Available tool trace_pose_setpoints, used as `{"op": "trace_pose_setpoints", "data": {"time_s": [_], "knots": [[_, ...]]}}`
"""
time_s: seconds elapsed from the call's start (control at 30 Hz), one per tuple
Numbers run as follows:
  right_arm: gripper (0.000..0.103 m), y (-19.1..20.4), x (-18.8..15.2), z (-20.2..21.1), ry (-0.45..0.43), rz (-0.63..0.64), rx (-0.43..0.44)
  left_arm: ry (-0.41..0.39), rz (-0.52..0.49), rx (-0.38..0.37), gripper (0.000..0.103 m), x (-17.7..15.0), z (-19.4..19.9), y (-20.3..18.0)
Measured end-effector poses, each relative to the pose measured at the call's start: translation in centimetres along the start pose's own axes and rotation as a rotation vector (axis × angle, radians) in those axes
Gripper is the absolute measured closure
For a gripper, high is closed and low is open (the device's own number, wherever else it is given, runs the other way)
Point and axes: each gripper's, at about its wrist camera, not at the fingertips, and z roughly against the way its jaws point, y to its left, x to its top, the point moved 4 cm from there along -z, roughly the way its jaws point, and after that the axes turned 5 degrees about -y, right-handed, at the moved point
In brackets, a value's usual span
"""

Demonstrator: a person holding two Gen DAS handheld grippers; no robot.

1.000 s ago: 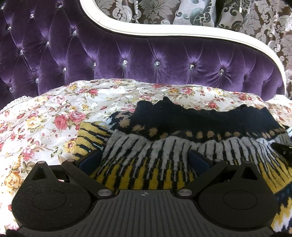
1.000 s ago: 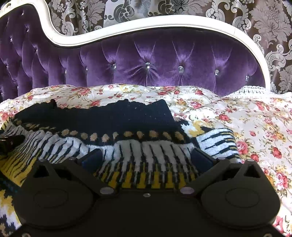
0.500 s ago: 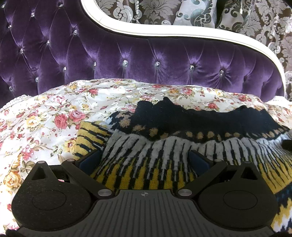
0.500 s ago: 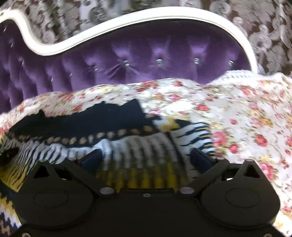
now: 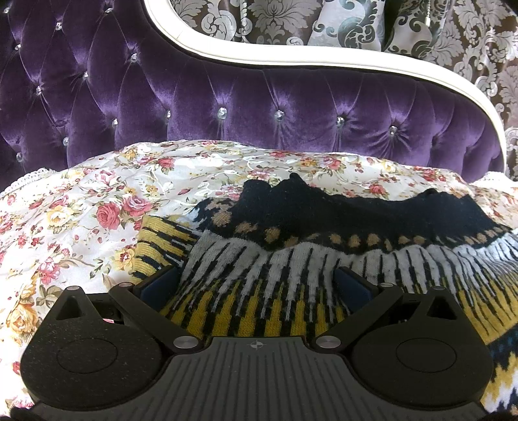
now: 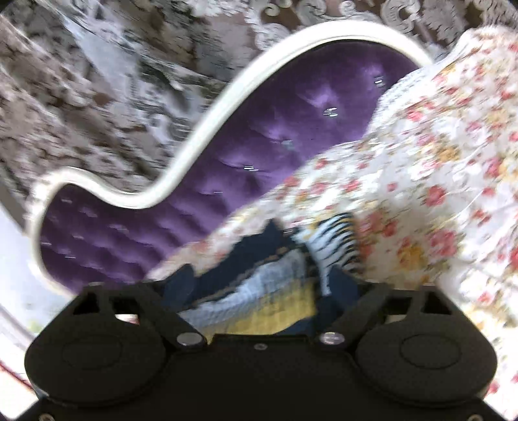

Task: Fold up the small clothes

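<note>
A: Item 1, knit sweater (image 5: pixel 323 259), blk/wht/yellow pattern. Loc?

B: Lying on the floral bedspread (image 5: pixel 97 207), spreading from ctr toward 3 o'clock in the left wrist view. Black band is sitting at its 12 o'clock edge, yellow stripes running down toward 6.

A: Item 2, left gripper (image 5: pixel 255 285)?

B: Sitting at 6 o'clock of its own view, fingers (image 5: pixel 160 286) standing wide apart. Sweater fabric is lying between them, but the pads aren't pressing it.

A: Item 3, right gripper (image 6: pixel 262 291)?

B: Its view is tilting hard and blurring. Fingers (image 6: pixel 179 285) are closing, w/ a bunched fold of sweater (image 6: pixel 265 291) between them. Can't tell if the pads are pinching it yet; too smeared. A striped part of the knit is poking up at approx 1 o'clock of the fingers.

A: Item 4, surroundings?

B: Purple tufted headboard (image 5: pixel 259 103) w/ white trim is running across 12 o'clock in the left view, damask wall covering (image 5: pixel 278 19) above it. In the right view the headboard (image 6: pixel 291 129) is slanting from 8 to 1 o'clock, bedspread (image 6: pixel 421 162) filling the 3 o'clock side.
</note>
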Motion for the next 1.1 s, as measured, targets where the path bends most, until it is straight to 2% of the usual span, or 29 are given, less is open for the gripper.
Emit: {"op": "trace_pose_setpoints", "data": {"time_s": [0.03,0.1,0.3,0.47,0.53,0.7,0.77,0.8,0.83,0.97,1.03,1.1], "knots": [[0.044,0.0,0.0,-0.4,0.018,-0.016,0.021,0.000,-0.001,0.001,0.000,0.0,0.0,0.0],[0.050,0.1,-0.1,-1.2,0.041,-0.009,0.019,0.000,0.000,0.001,0.000,0.0,0.0,0.0],[0.049,-1.0,-1.2,-3.9,0.101,0.017,-0.055,-0.001,-0.001,0.002,0.000,0.0,0.0,0.0],[0.048,-1.3,-1.3,-3.7,0.088,0.041,-0.094,-0.001,0.000,0.002,0.000,0.0,0.0,0.0],[0.033,-1.2,-1.0,-3.2,0.055,0.075,-0.131,-0.001,0.000,0.002,0.000,0.0,0.0,-0.1],[0.033,-1.8,-1.3,-3.5,0.089,0.051,-0.106,-0.001,0.000,0.003,0.000,0.0,0.0,-0.1],[0.043,-1.7,-1.7,-4.0,0.099,0.061,-0.107,-0.002,-0.001,0.003,0.000,0.0,0.0,-0.1],[0.064,-1.6,-1.9,-4.1,0.103,0.066,-0.103,-0.002,-0.003,0.004,0.000,0.0,0.0,-0.1],[0.089,-1.5,-2.0,-4.3,0.106,0.074,-0.113,0.001,-0.007,0.006,0.000,0.0,0.0,-0.2],[0.090,-0.6,-1.8,-3.9,0.086,0.138,-0.138,0.059,-0.016,-0.006,0.000,0.8,0.0,-0.2],[0.091,-0.8,-1.2,-3.3,0.055,0.126,-0.158,0.104,-0.013,-0.006,0.001,1.5,0.3,-0.1],[0.091,-1.6,-1.0,-3.3,0.064,0.097,-0.195,0.127,-0.001,-0.003,0.002,2.3,1.1,-0.4]]}}
